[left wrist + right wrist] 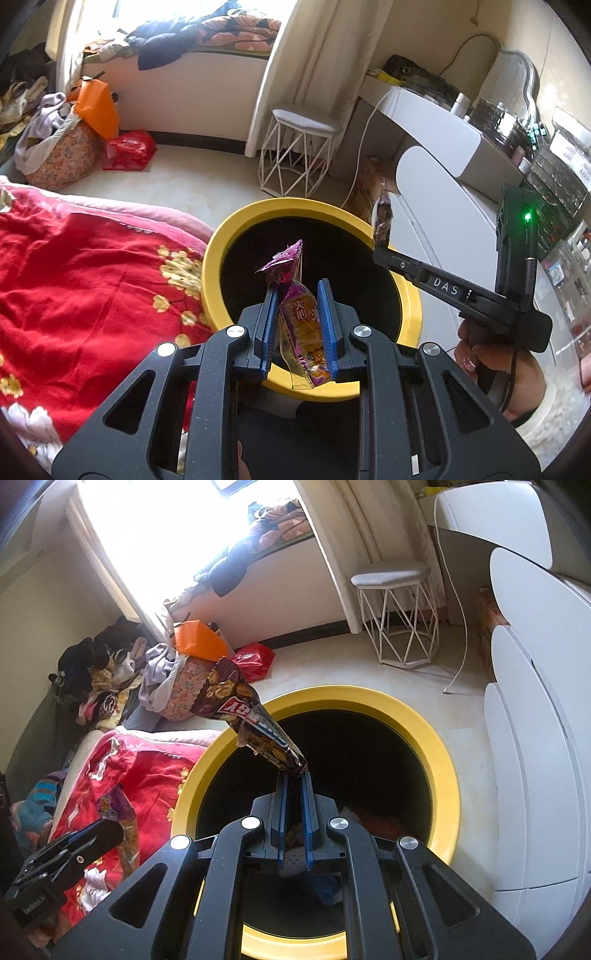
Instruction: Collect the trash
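The left hand-held gripper point(297, 291) has its blue fingers point(325, 314) set a little apart, with a purple snack wrapper point(295, 314) standing upright between them; whether both fingers press it I cannot tell, though it looks held. It hangs over the near part of the black mouth of the yellow-rimmed bin point(218, 258), which stands on the floor just beside the edge of the bed with its red blanket point(92, 277). The right hand-held gripper point(294, 775) is narrowed onto the tail of a brown snack wrapper point(236, 705), which sticks out and up from the fingertips, over the left side of the same bin point(443, 746). In the left view that gripper point(380, 251) reaches in over the bin's right rim. By my judgement the step in hand is the drop: both pieces are already above the opening. The next move calls only for parting the fingers of each gripper while keeping them over the black mouth, since light wrappers may cling or drift toward the rim. Beyond stand a white wire stool point(295, 147) and a dressing table point(436, 129).
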Tool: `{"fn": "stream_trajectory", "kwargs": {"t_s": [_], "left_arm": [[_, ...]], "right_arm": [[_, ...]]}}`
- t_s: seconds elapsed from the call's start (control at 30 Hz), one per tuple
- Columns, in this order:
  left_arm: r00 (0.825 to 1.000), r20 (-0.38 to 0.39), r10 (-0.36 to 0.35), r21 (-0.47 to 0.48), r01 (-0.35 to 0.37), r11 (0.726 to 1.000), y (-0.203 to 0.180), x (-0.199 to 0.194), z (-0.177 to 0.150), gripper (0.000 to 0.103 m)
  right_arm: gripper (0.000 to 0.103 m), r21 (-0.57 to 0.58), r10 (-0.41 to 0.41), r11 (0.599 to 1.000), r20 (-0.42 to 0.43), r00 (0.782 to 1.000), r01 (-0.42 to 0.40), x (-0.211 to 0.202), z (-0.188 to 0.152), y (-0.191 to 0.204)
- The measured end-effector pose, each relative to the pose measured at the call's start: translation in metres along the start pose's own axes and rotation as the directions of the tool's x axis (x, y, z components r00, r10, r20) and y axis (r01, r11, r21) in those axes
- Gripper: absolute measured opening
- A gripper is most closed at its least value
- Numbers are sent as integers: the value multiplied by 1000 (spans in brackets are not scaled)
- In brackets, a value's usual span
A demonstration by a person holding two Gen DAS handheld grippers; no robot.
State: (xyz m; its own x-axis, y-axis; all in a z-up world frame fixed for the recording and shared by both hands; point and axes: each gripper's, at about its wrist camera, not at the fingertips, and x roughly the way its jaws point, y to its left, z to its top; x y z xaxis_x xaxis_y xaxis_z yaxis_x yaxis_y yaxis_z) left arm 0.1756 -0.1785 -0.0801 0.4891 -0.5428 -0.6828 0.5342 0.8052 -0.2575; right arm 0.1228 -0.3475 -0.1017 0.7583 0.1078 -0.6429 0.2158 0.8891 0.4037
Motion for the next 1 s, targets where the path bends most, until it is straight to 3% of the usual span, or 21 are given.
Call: {"fn": "stream_trajectory", "kwargs": {"t_s": [0.43, 0.5, 0.53, 0.6, 0.67, 0.8, 0.9, 1.0], "left_arm": [[999, -48, -22, 5, 22, 1000, -10, 28, 5, 20], [999, -49, -20, 7, 21, 1000, -11, 30, 6, 29], [999, -47, -19, 8, 20, 1000, -11, 30, 7, 32], [999, -41, -13, 6, 13, 1000, -12, 28, 7, 46], [999, -35, -10, 2, 10, 1000, -11, 26, 8, 50], [1000, -15, 23, -3, -23, 1000, -8, 14, 6, 74], [998, 4, 57, -11, -57, 998, -3, 3, 4, 87], [995, 29, 99, -21, -98, 995, 4, -11, 1, 92]], "right_arm": [[8, 25, -8, 1000, -3, 1000, 8, -9, -2, -16], [10, 22, -13, 1000, 4, 1000, 13, -13, -2, -17], [15, 22, -14, 1000, 8, 1000, 14, -15, -2, -17], [24, 21, -18, 1000, 18, 1000, 17, -20, -2, -18], [29, 10, -24, 1000, 32, 999, 24, -25, -3, -17], [47, -12, -42, 999, 59, 997, 42, -34, -2, -13], [55, -35, -46, 998, 77, 996, 49, -42, -5, -9], [66, -65, -46, 997, 98, 994, 53, -50, -8, -3]]}}
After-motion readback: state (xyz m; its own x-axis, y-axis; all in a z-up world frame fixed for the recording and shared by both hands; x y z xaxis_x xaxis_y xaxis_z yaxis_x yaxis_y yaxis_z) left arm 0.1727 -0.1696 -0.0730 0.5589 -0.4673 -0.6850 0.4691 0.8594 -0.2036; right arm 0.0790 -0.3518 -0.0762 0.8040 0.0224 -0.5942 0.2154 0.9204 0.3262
